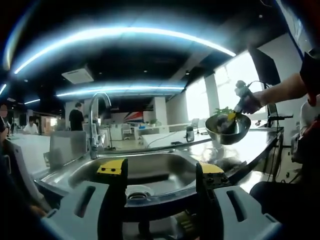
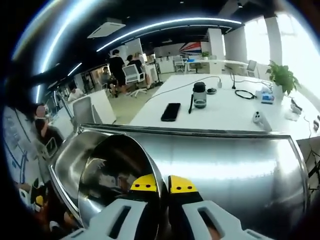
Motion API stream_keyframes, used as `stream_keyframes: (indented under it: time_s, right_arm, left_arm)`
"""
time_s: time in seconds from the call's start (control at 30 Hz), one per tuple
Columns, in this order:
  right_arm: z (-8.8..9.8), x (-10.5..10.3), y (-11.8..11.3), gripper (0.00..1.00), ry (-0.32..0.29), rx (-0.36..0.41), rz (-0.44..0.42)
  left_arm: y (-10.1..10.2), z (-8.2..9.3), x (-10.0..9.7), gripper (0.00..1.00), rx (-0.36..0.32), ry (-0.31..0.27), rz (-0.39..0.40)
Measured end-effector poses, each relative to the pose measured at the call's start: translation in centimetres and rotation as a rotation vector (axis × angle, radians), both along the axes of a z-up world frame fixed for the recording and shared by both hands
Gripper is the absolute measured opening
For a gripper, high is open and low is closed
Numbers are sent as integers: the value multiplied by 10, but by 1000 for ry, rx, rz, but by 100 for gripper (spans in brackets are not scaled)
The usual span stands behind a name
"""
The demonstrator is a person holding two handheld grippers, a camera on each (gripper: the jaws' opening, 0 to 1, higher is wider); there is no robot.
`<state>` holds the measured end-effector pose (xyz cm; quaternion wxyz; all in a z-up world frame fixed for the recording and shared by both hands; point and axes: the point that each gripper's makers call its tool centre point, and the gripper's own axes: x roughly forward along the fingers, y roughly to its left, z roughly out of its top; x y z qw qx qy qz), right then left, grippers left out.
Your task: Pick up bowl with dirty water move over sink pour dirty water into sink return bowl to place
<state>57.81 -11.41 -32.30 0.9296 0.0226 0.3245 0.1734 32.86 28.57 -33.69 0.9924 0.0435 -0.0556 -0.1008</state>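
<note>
A shiny steel bowl [image 2: 112, 172] fills the lower left of the right gripper view, and my right gripper [image 2: 164, 186] is shut on its rim with the yellow-tipped jaws either side of the edge. The bowl's inside shows reflections; I cannot make out water in it. In the left gripper view the same bowl [image 1: 228, 129] hangs in the air at the right, above the counter beside the sink [image 1: 150, 172], held by the right gripper [image 1: 236, 111] in a person's hand. My left gripper [image 1: 161, 170] is open, low in front of the sink, with nothing between its jaws.
A tall curved faucet [image 1: 95, 120] stands at the sink's back left. The steel counter [image 2: 225, 165] stretches to the right of the sink basin [image 2: 65, 165]. Behind it a white table [image 2: 220, 107] carries a phone [image 2: 171, 111], a bottle [image 2: 199, 95] and cables. People stand in the office behind.
</note>
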Motion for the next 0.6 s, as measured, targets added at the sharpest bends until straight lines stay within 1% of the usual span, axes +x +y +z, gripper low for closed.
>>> stream_keyframes:
  time_s: [0.1, 0.13, 0.17, 0.2, 0.27, 0.33, 0.4, 0.6]
  right_arm:
    - [0, 2, 6, 0, -7, -8, 9]
    - [0, 3, 9, 0, -3, -3, 11]
    - [1, 3, 14, 1, 6, 22, 16]
    - [2, 4, 16, 1, 6, 30, 16]
    - [2, 4, 20, 0, 10, 22, 19]
    - [1, 5, 24, 0, 18, 34, 25]
    - [2, 4, 36, 0, 17, 27, 42]
    - [3, 5, 56, 1, 28, 21, 72]
  left_arm:
    - [-1, 0, -1, 54, -1, 1, -4]
    - [-1, 0, -1, 54, -2, 2, -6]
    - [-2, 0, -1, 54, -3, 3, -8]
    - [-2, -1, -1, 54, -3, 4, -9]
    - [-3, 0, -2, 54, -2, 2, -12]
    - [-3, 1, -2, 54, -3, 0, -13]
    - [-2, 0, -2, 54, -2, 1, -11]
    - [-1, 0, -3, 54, -5, 1, -15]
